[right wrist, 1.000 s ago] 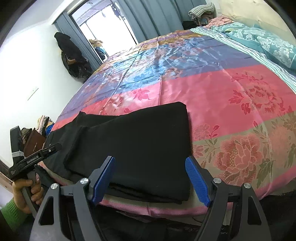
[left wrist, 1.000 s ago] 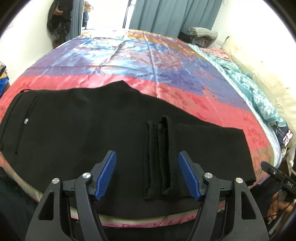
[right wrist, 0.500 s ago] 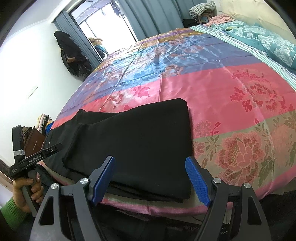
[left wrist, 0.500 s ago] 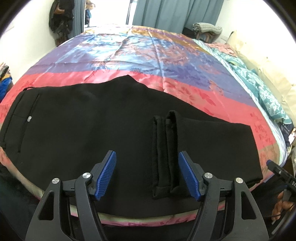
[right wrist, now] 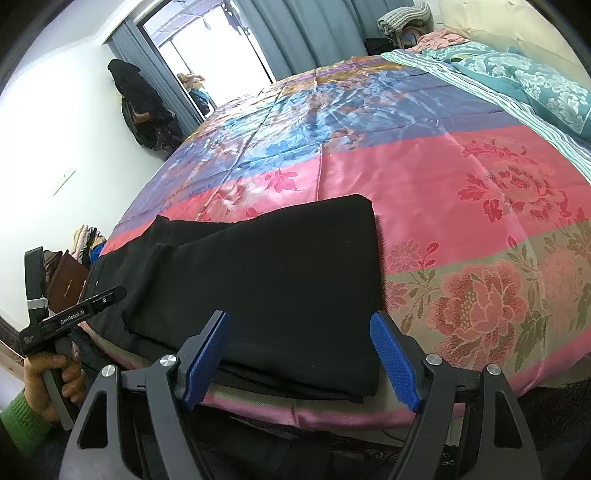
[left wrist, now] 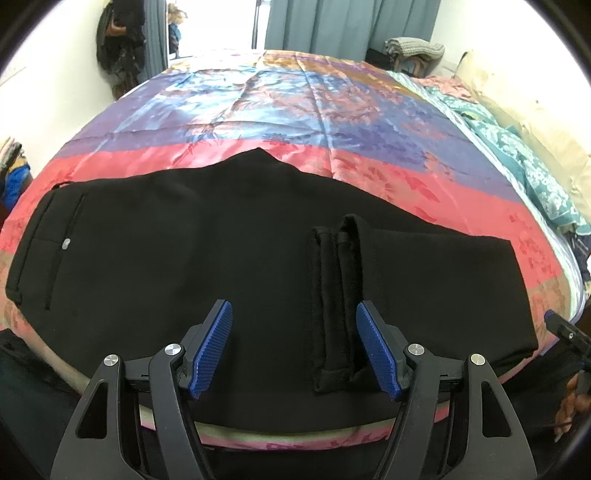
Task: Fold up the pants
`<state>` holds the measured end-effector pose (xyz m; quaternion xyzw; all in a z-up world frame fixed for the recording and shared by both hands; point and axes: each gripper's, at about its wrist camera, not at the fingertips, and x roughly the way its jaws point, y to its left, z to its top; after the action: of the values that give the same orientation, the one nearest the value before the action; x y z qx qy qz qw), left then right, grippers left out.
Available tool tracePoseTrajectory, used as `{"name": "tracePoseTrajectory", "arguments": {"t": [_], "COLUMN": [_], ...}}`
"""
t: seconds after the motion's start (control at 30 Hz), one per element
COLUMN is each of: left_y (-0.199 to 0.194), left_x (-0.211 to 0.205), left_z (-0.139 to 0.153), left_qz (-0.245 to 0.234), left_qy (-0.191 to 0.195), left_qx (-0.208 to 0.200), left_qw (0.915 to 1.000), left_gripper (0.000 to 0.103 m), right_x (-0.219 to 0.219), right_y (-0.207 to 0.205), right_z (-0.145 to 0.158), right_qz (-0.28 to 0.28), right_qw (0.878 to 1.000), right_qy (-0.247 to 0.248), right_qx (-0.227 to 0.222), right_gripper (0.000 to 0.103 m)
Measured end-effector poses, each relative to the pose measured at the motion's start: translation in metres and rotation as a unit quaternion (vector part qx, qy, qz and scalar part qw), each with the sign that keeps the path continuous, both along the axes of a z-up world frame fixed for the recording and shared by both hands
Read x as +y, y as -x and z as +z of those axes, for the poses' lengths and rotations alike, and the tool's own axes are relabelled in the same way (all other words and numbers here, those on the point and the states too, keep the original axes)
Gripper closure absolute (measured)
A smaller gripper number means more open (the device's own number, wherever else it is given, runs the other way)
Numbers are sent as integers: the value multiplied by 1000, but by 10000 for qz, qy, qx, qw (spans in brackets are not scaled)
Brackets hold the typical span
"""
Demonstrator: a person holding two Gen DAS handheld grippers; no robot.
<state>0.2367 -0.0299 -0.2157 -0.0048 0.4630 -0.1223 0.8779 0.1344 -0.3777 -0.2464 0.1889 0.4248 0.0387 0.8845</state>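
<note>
Flat along the near edge of the bed lie the black pants [left wrist: 221, 266], partly folded. Legs doubled back over the body of the pants; the two leg hems [left wrist: 336, 295] lie side by side on top, running toward the bed edge. Waistband and a back pocket with a small button [left wrist: 66, 243] at the far left end of the pants. Fold edge [right wrist: 369, 266] at the right end, square and stacked in layers.

Left gripper [left wrist: 294, 349]: jaws spread wide, blue pads apart, holding nothing, hovering over the pants just at the bed edge. The hems sit nearer its right pad; contact cannot be told.

Right gripper [right wrist: 299, 358]: jaws likewise spread wide, empty, poised over the folded right end of the pants, no visible touch.

Bedspread [right wrist: 461, 177] beneath the pants: satin, pink, blue and purple bands with flowers. Teal floral quilt [right wrist: 535, 85] well beyond the pants, toward the pillow side. Grey curtain [left wrist: 347, 26] beyond the far end of the bed.
</note>
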Motion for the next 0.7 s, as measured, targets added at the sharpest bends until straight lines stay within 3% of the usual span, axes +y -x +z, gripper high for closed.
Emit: {"name": "tracePoseTrajectory", "arguments": {"t": [0.7], "left_y": [-4], "left_x": [4], "left_z": [-3], "left_qz": [196], "left_qy": [-160], "left_qx": [37], "left_qw": [9997], "left_gripper": [31], "right_x": [-2], "right_y": [-1], "right_z": [-4], "right_qz": [-41], "right_qw": [10000], "right_qy": [-32], "right_qx": [38], "right_gripper": [25]}}
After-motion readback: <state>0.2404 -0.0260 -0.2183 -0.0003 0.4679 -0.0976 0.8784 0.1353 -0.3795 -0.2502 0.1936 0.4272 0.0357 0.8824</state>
